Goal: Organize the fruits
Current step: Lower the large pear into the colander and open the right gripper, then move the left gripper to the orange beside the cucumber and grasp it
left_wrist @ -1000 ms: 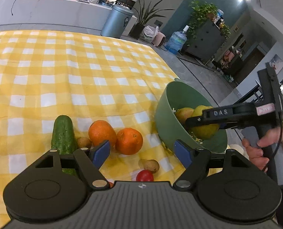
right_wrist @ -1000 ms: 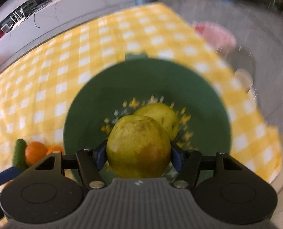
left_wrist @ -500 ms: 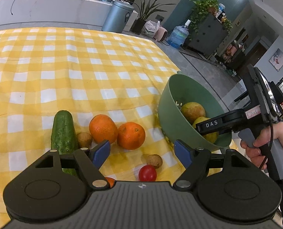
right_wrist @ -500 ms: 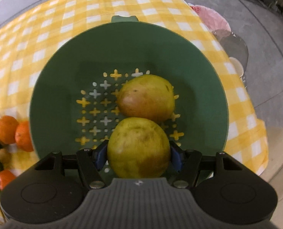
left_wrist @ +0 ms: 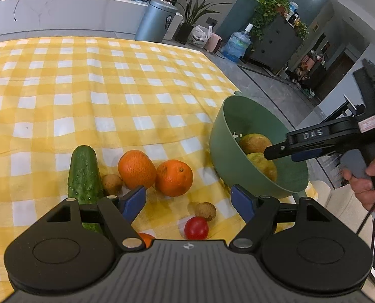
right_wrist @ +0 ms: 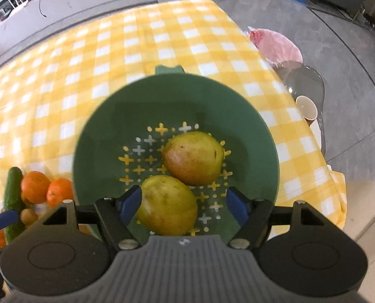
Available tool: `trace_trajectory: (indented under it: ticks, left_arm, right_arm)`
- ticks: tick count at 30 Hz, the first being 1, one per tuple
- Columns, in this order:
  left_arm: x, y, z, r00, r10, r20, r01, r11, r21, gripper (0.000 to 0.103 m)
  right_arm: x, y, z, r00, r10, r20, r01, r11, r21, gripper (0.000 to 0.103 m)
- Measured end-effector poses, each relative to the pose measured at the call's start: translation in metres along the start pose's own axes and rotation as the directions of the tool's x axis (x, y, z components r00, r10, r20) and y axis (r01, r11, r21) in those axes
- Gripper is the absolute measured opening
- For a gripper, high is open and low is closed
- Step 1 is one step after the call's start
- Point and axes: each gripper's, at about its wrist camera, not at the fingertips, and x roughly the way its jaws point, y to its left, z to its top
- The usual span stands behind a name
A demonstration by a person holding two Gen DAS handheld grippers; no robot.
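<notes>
both grippers, left gripper and right gripper, gape wide, empty, over green bowl.

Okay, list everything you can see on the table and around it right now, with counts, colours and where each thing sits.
colander bowl: 1, green, table's right edge
pears: 2, yellow-green, inside the bowl, touching
oranges: 2, orange, side by side left of the bowl
cucumber: 1, green, left of the oranges
small brown fruits: 2, one beside the cucumber, one by the tomato
tomato: 1, red, nearest the left gripper
tablecloth: 1, yellow and white check
bin: 1, grey, beyond the table
water jug: 1, blue, on the floor
left gripper: open, empty
right gripper: open, over the bowl
</notes>
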Motion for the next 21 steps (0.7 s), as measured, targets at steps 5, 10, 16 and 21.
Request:
trace_trajectory:
  ticks: [5, 10, 16, 21]
  left_arm:
    - [-0.009, -0.002, -0.001, 1.000, 0.001, 0.011, -0.001, 1.000, 0.004, 0.090]
    - [-0.021, -0.006, -0.004, 1.000, 0.012, 0.022, -0.012, 1.000, 0.024, 0.090]
    - [-0.043, -0.008, -0.007, 0.999, 0.035, 0.037, -0.036, 0.999, 0.027, 0.090]
    - [-0.068, -0.006, -0.008, 0.995, 0.080, 0.052, -0.081, 0.997, 0.005, 0.090]
  right_arm:
    - [-0.020, 0.005, -0.003, 0.999, 0.019, 0.049, -0.019, 1.000, -0.005, 0.078]
    - [-0.040, 0.020, -0.009, 0.995, 0.054, 0.079, -0.052, 0.998, -0.025, 0.080]
    - [-0.063, 0.039, -0.016, 0.987, 0.100, 0.123, -0.095, 0.994, -0.046, 0.085]
    - [-0.080, 0.056, -0.024, 0.975, 0.151, 0.163, -0.145, 0.988, -0.043, 0.085]
